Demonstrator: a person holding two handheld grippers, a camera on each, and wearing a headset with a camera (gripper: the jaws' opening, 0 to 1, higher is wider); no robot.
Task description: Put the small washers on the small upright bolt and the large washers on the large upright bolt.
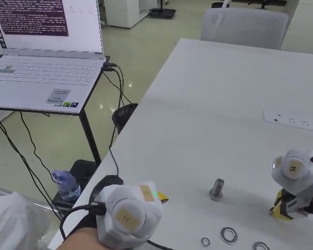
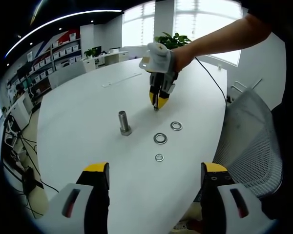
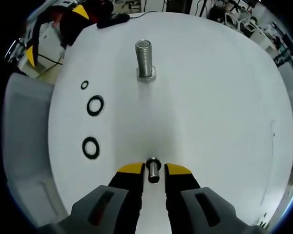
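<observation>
The large bolt (image 1: 217, 188) (image 2: 123, 122) (image 3: 144, 58) stands upright on the white table (image 1: 214, 104). Two large washers (image 1: 229, 235) (image 2: 160, 138) (image 3: 95, 105) and one small washer (image 1: 205, 242) (image 2: 159, 157) (image 3: 84, 85) lie flat near the front edge. My right gripper (image 1: 277, 208) (image 2: 156, 103) (image 3: 154, 169) points down at the table, shut on the small bolt (image 3: 153, 170), which stands upright between its yellow tips, right of the large bolt. My left gripper (image 1: 159, 198) (image 2: 155, 168) (image 3: 56, 29) hovers open at the front left, nothing between its fingers.
A laptop (image 1: 41, 67) sits on a stand left of the table, with cables and a water bottle (image 1: 68, 185) on the floor below. A power strip (image 1: 292, 121) lies at the right. A grey chair (image 1: 245, 26) stands at the far end.
</observation>
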